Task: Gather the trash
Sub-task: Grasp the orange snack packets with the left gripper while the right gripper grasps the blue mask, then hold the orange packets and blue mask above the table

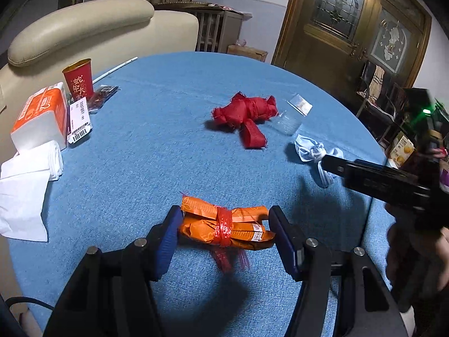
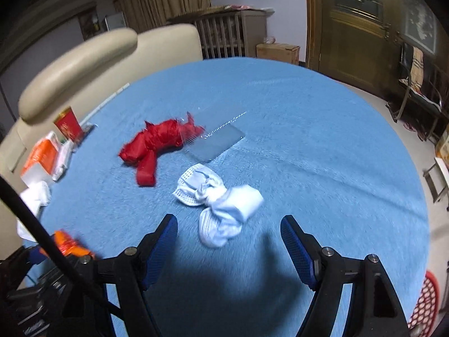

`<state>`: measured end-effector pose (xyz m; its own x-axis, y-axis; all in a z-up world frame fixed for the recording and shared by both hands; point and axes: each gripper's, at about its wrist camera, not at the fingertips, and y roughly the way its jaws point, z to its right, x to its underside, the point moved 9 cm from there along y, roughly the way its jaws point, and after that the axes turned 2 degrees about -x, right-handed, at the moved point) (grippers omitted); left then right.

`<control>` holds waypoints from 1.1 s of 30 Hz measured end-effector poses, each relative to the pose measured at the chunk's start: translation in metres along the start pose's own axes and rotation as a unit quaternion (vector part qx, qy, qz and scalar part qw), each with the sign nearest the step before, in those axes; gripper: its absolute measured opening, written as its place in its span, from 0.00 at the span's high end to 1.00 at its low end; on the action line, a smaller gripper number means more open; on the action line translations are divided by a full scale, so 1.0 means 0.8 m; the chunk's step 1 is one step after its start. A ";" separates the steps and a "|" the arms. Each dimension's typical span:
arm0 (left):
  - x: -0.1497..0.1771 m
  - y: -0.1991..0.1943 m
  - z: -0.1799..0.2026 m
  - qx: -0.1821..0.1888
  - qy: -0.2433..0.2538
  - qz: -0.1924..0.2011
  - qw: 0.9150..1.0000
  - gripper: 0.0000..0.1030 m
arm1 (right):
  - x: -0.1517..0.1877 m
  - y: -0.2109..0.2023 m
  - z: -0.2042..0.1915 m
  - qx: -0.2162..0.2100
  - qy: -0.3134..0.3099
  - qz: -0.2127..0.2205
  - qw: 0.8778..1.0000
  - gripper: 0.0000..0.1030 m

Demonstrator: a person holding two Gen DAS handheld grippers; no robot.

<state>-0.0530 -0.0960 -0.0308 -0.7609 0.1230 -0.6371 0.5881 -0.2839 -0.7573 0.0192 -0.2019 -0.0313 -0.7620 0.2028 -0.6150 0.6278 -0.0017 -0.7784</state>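
Note:
An orange wrapper bundle [image 1: 224,224] tied with red tape lies on the blue tablecloth [image 1: 168,140] between the blue pads of my open left gripper [image 1: 224,227]; the pads stand at its two ends. A knotted pale blue face mask [image 2: 221,205] lies just ahead of my open right gripper [image 2: 228,233]; it also shows in the left wrist view [image 1: 311,151]. A crumpled red cloth [image 1: 247,115] and a clear plastic bag [image 1: 291,115] lie mid-table. The red cloth [image 2: 157,143] and clear bag [image 2: 216,140] also show in the right wrist view.
At the left edge stand a red paper cup [image 1: 80,80], an orange tissue pack [image 1: 42,115], a barcode packet [image 1: 80,119] and white tissues [image 1: 28,185]. A cream sofa [image 1: 84,28] is behind. A red mesh basket [image 2: 423,303] sits low right, off the table.

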 end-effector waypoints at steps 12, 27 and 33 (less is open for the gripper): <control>0.001 0.003 0.001 0.010 0.002 -0.003 1.000 0.37 | -0.006 0.048 -0.005 -0.001 -0.011 -0.026 1.000 0.58; -0.002 -0.016 0.003 0.020 -0.006 0.010 1.000 0.37 | 0.028 -0.034 0.010 -0.024 0.047 0.018 0.998 0.63; -0.001 -0.025 0.012 0.021 0.000 0.015 1.000 0.37 | 0.048 -0.063 0.023 -0.033 0.081 0.032 0.996 0.63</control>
<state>-0.0671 -0.0992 -0.0137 -0.7436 0.1144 -0.6588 0.5977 -0.3278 -0.7316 -0.0445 -0.2120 -0.0177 -0.6883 0.3591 -0.6303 0.6871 0.0439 -0.7253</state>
